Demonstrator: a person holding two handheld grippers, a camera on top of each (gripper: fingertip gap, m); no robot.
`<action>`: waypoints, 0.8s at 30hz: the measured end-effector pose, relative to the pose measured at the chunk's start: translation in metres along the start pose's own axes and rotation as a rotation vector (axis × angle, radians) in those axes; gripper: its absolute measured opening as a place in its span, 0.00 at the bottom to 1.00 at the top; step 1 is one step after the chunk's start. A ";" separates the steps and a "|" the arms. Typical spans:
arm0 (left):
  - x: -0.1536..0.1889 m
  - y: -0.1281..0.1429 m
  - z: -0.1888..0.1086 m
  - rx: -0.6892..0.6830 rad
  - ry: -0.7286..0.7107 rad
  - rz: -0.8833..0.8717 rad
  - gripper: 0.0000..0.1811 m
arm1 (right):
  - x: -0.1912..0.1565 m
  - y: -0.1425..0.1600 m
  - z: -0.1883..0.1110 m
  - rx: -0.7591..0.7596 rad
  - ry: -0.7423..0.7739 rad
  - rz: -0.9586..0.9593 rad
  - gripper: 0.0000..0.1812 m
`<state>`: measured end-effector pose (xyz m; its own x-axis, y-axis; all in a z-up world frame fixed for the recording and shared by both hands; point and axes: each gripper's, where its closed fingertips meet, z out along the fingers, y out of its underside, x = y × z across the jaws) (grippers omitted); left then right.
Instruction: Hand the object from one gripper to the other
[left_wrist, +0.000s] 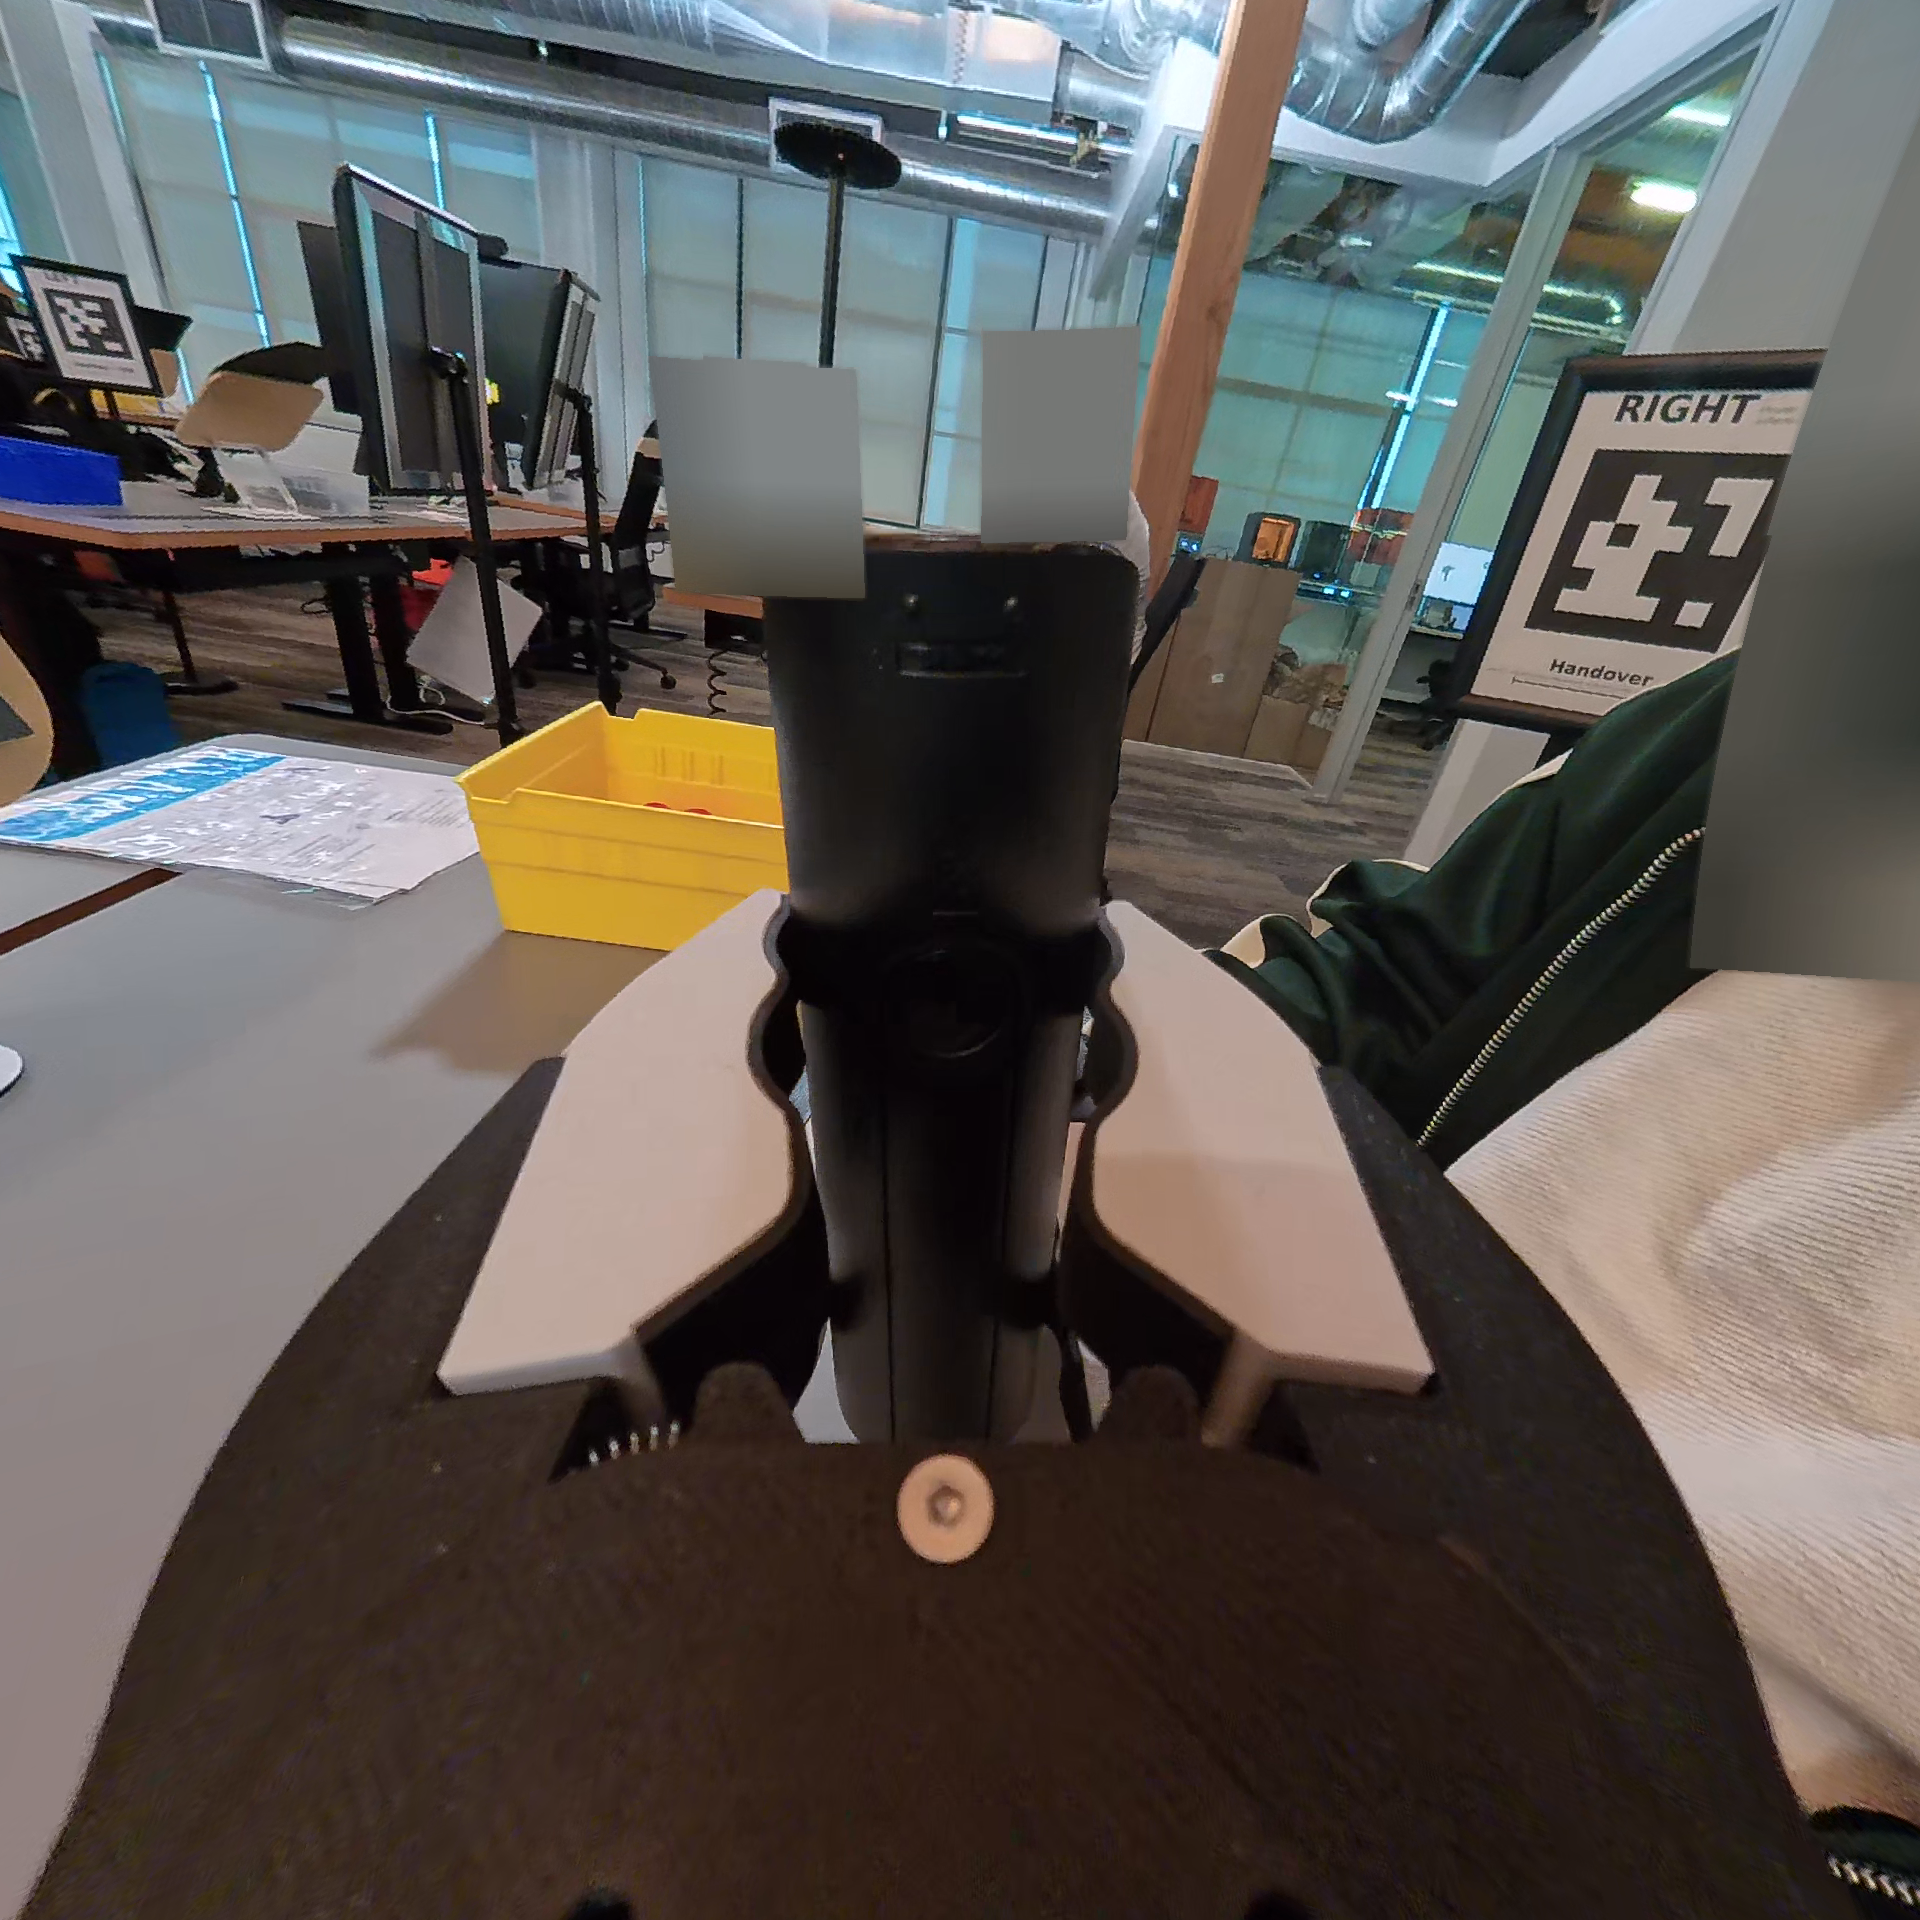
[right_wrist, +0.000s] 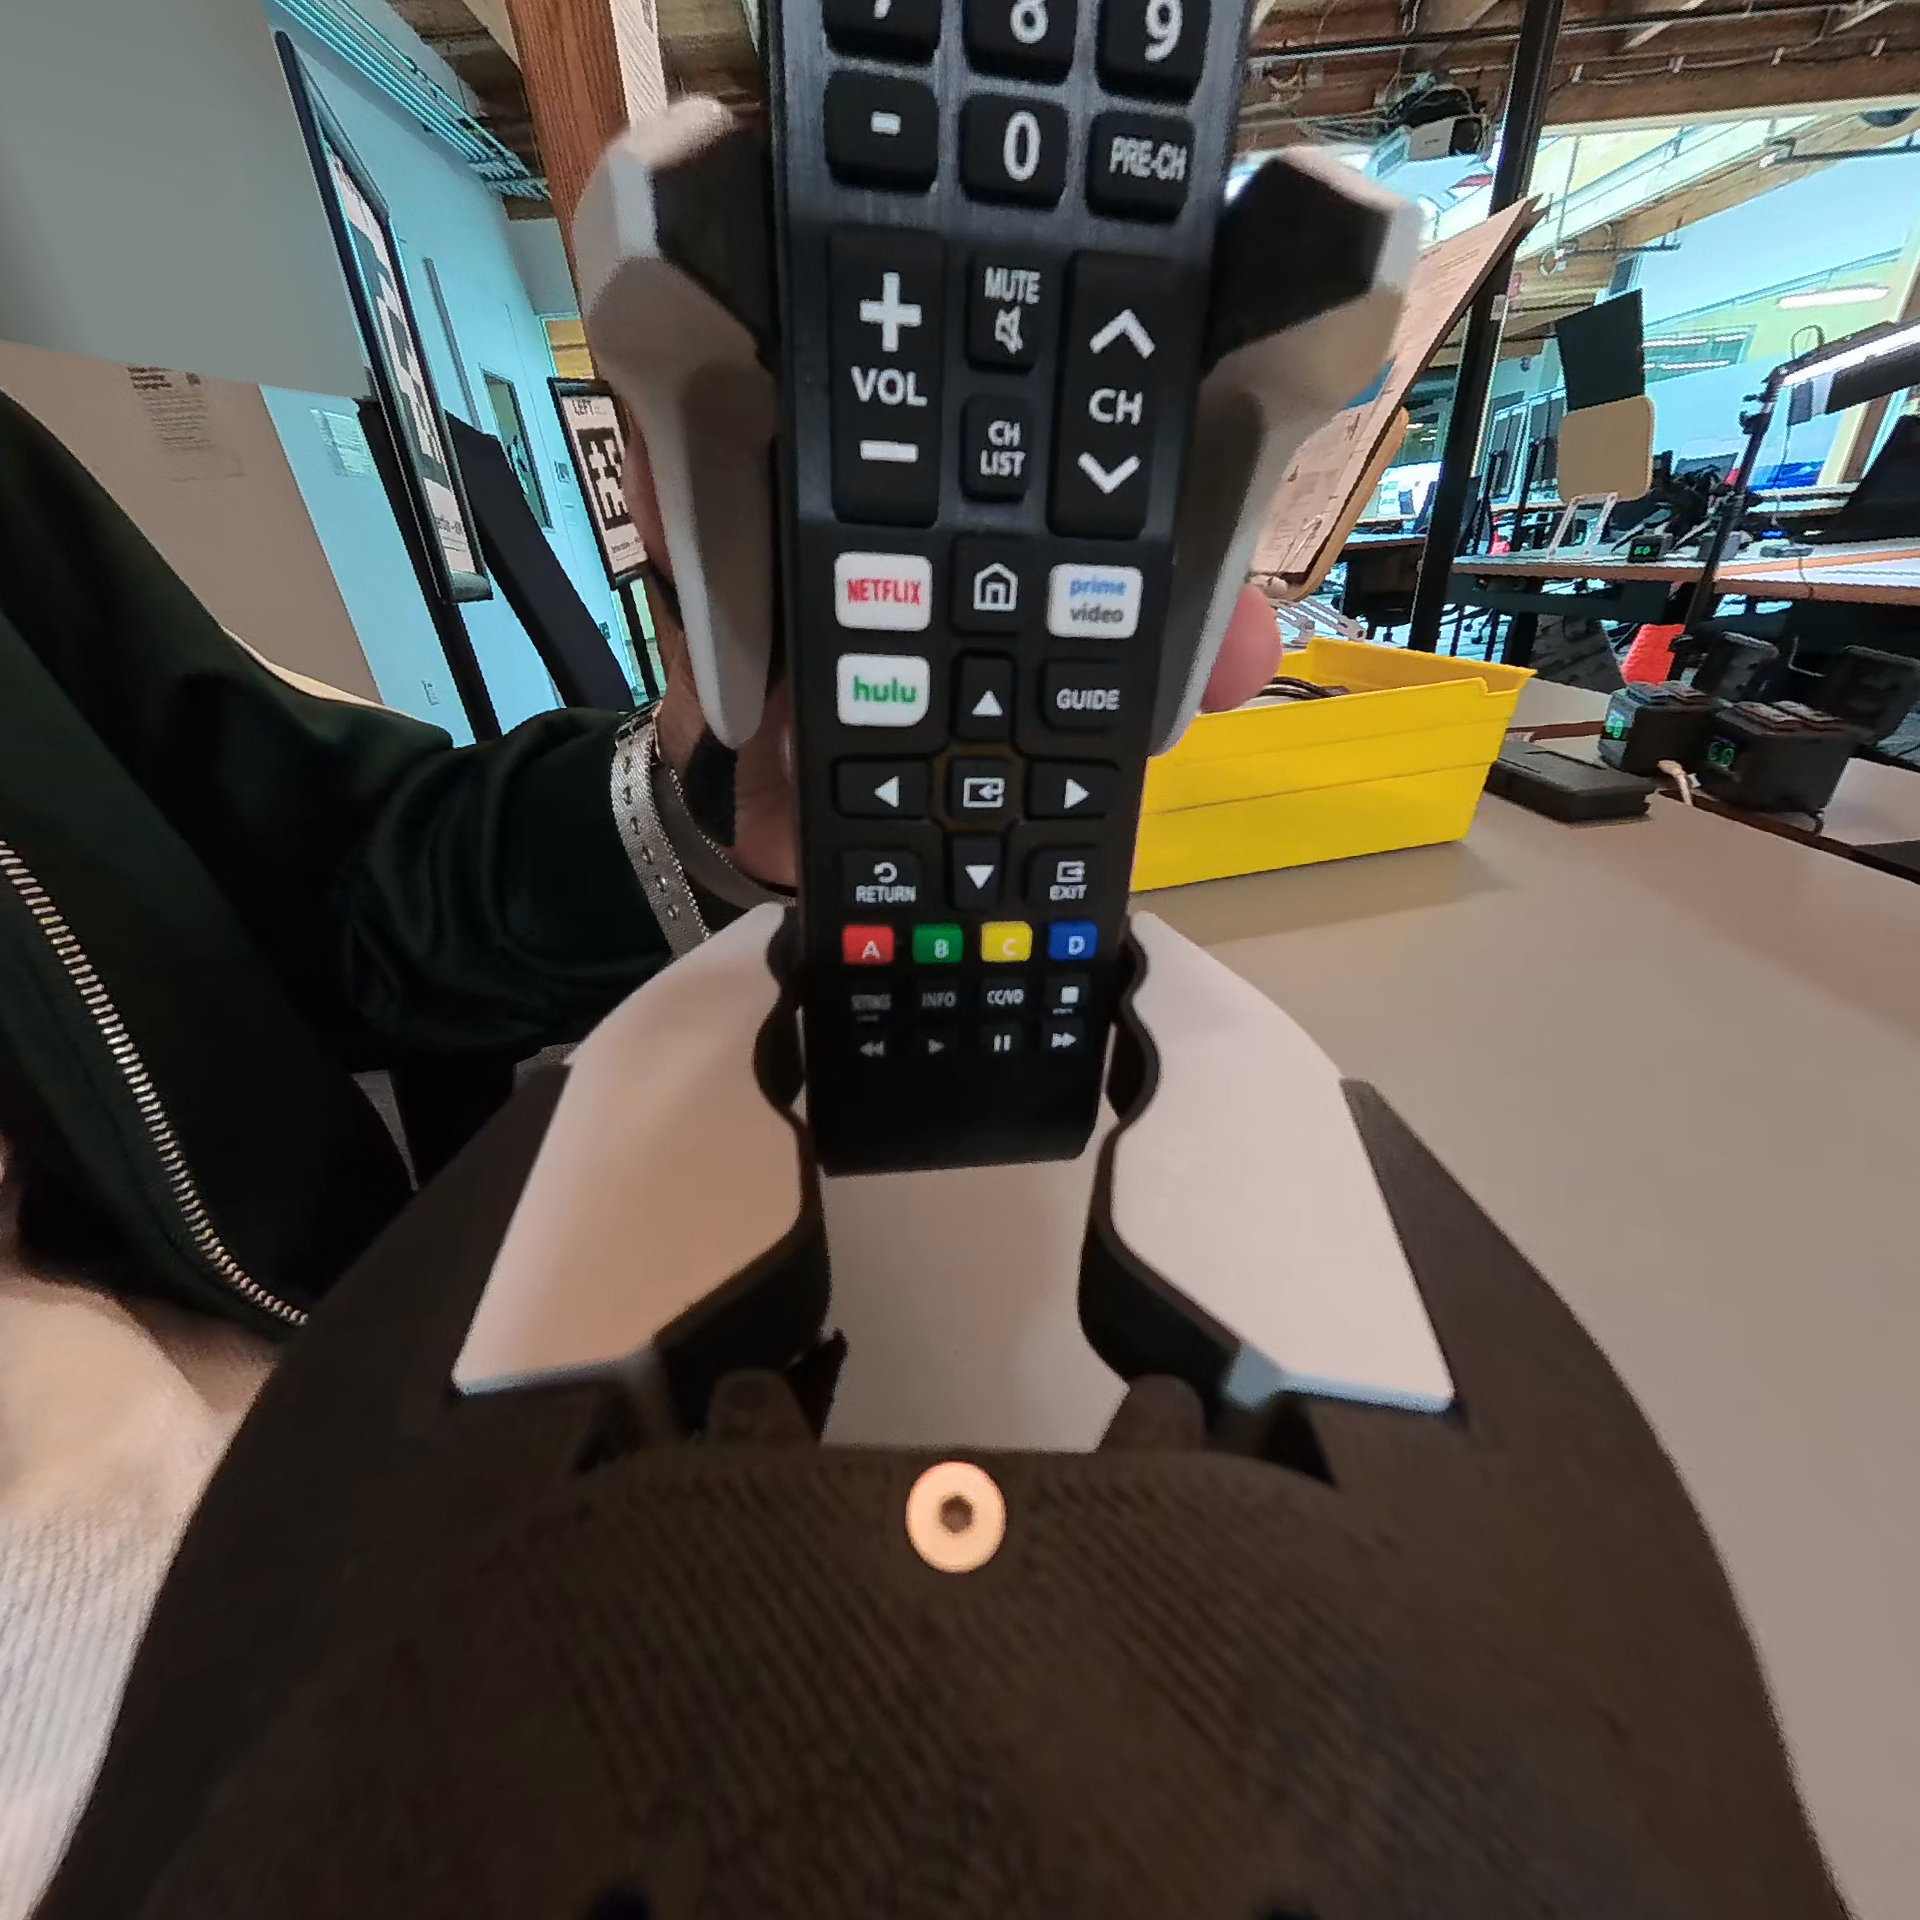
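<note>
Left wrist view: left claw (left_wrist: 943, 987) pinching the black remote (left_wrist: 945, 790) by its plain back, upright at 12 o'clock, yellow bin (left_wrist: 623, 831) on the grey bench (left_wrist: 239, 1091) at 10 o'clock. Right wrist view: right claw (right_wrist: 961, 1029) clamped on the remote's (right_wrist: 987, 582) lower, buttoned end, left claw (right_wrist: 987, 416) gripping higher up at 12 o'clock, yellow bin (right_wrist: 1320, 758) at 2 o'clock.

grey table (left_wrist: 208, 1091) | wooden post (left_wrist: 1210, 281) | glass walls (left_wrist: 894, 343) | ceiling ducts (left_wrist: 644, 62)
</note>
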<state>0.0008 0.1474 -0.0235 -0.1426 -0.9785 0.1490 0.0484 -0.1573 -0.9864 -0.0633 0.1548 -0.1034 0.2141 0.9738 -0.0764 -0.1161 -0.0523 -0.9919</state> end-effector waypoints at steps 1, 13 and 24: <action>0.000 0.000 0.000 -0.003 -0.001 0.002 0.29 | 0.000 0.000 0.000 0.000 0.000 -0.002 0.31; 0.002 0.002 0.001 -0.009 0.011 -0.003 0.28 | 0.000 0.003 0.001 -0.011 -0.020 -0.001 0.29; 0.004 0.004 0.002 -0.015 0.021 -0.003 0.29 | 0.000 0.003 0.002 -0.012 -0.041 0.021 0.29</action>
<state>0.0027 0.1431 -0.0264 -0.1633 -0.9750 0.1510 0.0327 -0.1583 -0.9868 -0.0657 0.1551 -0.1065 0.1723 0.9807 -0.0929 -0.1082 -0.0749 -0.9913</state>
